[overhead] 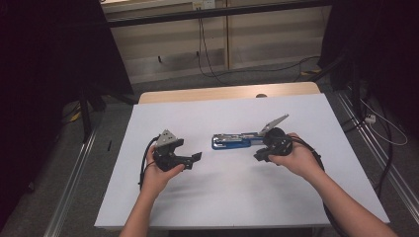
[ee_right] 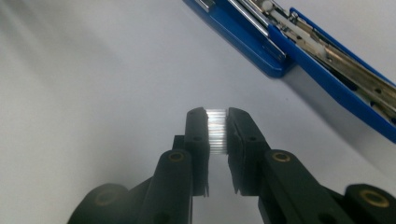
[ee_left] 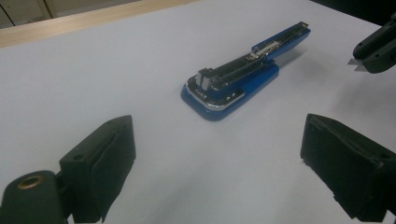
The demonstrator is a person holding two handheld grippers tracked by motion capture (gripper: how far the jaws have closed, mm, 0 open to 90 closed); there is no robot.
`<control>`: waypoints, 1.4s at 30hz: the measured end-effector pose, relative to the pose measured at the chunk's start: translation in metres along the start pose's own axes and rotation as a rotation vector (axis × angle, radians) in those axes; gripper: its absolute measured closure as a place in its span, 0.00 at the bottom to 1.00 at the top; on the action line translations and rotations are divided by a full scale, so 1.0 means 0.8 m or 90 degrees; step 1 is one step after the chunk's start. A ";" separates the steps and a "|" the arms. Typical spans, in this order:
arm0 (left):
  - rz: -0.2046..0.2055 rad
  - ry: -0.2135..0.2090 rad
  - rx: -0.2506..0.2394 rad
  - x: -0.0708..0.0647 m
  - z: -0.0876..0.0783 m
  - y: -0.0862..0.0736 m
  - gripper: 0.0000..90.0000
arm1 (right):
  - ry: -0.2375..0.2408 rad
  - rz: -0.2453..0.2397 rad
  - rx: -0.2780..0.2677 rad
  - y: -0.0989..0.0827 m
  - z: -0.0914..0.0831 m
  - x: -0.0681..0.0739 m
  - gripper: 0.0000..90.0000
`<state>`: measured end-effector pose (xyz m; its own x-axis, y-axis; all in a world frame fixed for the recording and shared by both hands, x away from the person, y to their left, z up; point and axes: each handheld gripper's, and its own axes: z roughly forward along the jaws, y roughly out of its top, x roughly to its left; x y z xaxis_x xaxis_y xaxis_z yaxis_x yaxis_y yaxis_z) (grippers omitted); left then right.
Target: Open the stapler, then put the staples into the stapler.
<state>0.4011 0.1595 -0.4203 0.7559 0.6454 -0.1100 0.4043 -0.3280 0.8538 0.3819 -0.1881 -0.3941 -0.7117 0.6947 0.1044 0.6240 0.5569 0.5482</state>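
— Start at the left. What is your left claw (overhead: 195, 157) doing?

— I hold it above the white table (overhead: 222, 197), pointing toward the middle. Its jaws stand wide apart with nothing between them. From its own camera I look between the two black pads (ee_left: 109, 163) straight at the blue stapler (ee_left: 243, 79).

— And where is that stapler?

— Near the middle of the table, lying flat and folded open, between my two claws. From above it is a short blue bar (overhead: 232, 141) just left of my right hand (overhead: 296, 158). The left claw's camera shows more: the chrome rim at the near end and the long open staple channel running away from me.

— What does your right claw (ee_right: 217, 133) hold?

— A strip of staples (ee_right: 217, 133), silvery and ribbed, pinched between the two pads with the jaws drawn narrow. You see that from its own camera. From above, that claw (overhead: 260, 156) is just a dark shape beside the stapler and the strip is too small to make out.

— Does the strip touch the stapler?

— No. It sits apart from it, with the stapler's open channel (ee_right: 336, 70) crossing the upper right of that view.
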 end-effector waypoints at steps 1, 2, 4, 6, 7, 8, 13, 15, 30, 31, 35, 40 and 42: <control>-0.001 -0.001 0.001 0.000 0.000 0.000 0.11 | 0.004 0.000 -0.001 0.003 0.000 -0.001 0.88; -0.003 -0.004 0.000 0.000 0.000 0.000 0.11 | 0.008 -0.004 -0.002 0.005 -0.001 -0.001 0.88; -0.010 -0.007 0.002 0.000 0.000 0.000 0.11 | 0.014 -0.007 -0.002 0.010 -0.001 -0.003 0.88; -0.008 -0.010 0.006 0.000 0.000 0.000 0.11 | 0.020 -0.015 -0.004 0.013 0.000 -0.004 0.88; -0.008 -0.011 0.005 0.000 0.000 0.000 0.11 | 0.026 -0.013 -0.004 0.015 0.000 -0.004 0.88; -0.010 -0.011 0.004 -0.001 0.000 0.000 0.11 | 0.026 -0.017 -0.005 0.016 0.001 -0.005 0.88; -0.014 -0.016 -0.005 -0.001 -0.003 0.001 0.10 | 0.027 -0.027 0.001 0.025 0.004 -0.004 0.88; -0.013 -0.016 -0.004 0.000 -0.003 0.001 0.10 | 0.031 -0.037 0.003 0.030 0.004 -0.004 0.88; -0.015 -0.015 -0.007 0.000 -0.008 0.000 0.10 | 0.051 -0.085 -0.009 0.078 -0.003 -0.008 0.88; -0.015 -0.015 -0.007 0.001 -0.009 0.000 0.10 | 0.050 -0.088 -0.007 0.080 -0.003 -0.009 0.88; -0.016 -0.013 -0.006 0.003 -0.010 -0.001 0.10 | 0.049 -0.095 -0.002 0.089 0.000 -0.013 0.88; -0.015 -0.014 -0.005 0.002 -0.010 -0.001 0.10 | 0.044 -0.106 0.012 0.098 0.005 -0.017 0.88; -0.013 -0.014 -0.004 0.002 -0.010 -0.001 0.10 | 0.043 -0.106 0.010 0.101 0.006 -0.019 0.88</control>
<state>0.3978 0.1665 -0.4169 0.7584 0.6370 -0.1381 0.4167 -0.3109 0.8542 0.4445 -0.1512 -0.3552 -0.8253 0.5603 0.0699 0.5005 0.6685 0.5501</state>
